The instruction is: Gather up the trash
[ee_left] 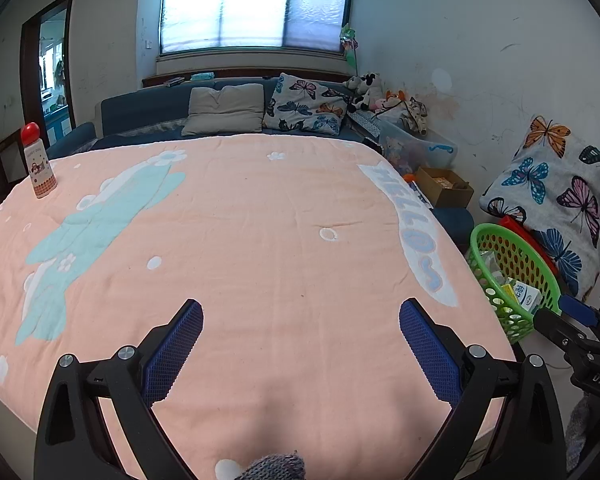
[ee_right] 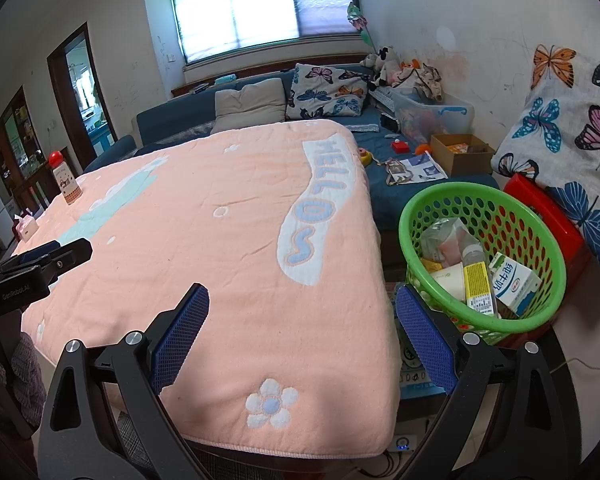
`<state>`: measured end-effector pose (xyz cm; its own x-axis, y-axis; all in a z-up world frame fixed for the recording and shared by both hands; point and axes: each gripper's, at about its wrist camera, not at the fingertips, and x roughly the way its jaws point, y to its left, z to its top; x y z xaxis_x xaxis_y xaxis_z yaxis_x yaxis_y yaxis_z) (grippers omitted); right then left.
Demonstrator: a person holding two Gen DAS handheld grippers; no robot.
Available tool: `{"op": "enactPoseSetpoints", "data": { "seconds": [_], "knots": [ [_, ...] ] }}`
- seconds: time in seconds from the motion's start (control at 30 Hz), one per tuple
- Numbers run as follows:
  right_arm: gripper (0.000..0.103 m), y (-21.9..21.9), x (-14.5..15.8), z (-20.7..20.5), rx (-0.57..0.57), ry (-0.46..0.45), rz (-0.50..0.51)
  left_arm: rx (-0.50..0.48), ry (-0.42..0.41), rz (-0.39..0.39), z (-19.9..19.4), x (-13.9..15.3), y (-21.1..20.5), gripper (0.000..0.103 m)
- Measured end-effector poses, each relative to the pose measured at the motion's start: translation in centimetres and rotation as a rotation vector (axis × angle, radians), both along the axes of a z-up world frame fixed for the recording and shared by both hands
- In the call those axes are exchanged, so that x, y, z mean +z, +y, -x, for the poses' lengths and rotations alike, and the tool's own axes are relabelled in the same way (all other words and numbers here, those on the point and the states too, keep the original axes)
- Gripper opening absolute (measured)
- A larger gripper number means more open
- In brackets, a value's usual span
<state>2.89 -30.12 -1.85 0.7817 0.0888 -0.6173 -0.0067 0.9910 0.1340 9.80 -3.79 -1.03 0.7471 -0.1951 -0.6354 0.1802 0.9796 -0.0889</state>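
Both left gripper [ee_left: 301, 322] and right gripper [ee_right: 302, 306] spread wide, empty, over blanket-covered counter [ee_right: 220, 248] beside trash-filled green basket [ee_right: 540, 216].

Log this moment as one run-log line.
left claw: open, empty | right claw: open, empty | green basket: holds trash | pink blanket: no trash seen

From my remote station: a peach blanket [ee_right: 220, 264] with pale-blue "HELLO" lettering, a green perforated basket [ee_right: 540, 312], butterfly-print grey cushions [ee_right: 568, 128], a red-capped bottle [ee_right: 65, 180], and blue-padded black grippers [ee_right: 302, 320].
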Motion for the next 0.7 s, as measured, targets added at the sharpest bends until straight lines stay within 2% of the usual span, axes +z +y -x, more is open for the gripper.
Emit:
{"op": "enactPoseSetpoints", "data": {
  "seconds": [0.7],
  "knots": [
    [0.094,-0.13,-0.21,0.04,0.004,0.003,-0.005,0.001,0.0,0.001,0.1,-0.01,0.02,0.095]
  ]
}}
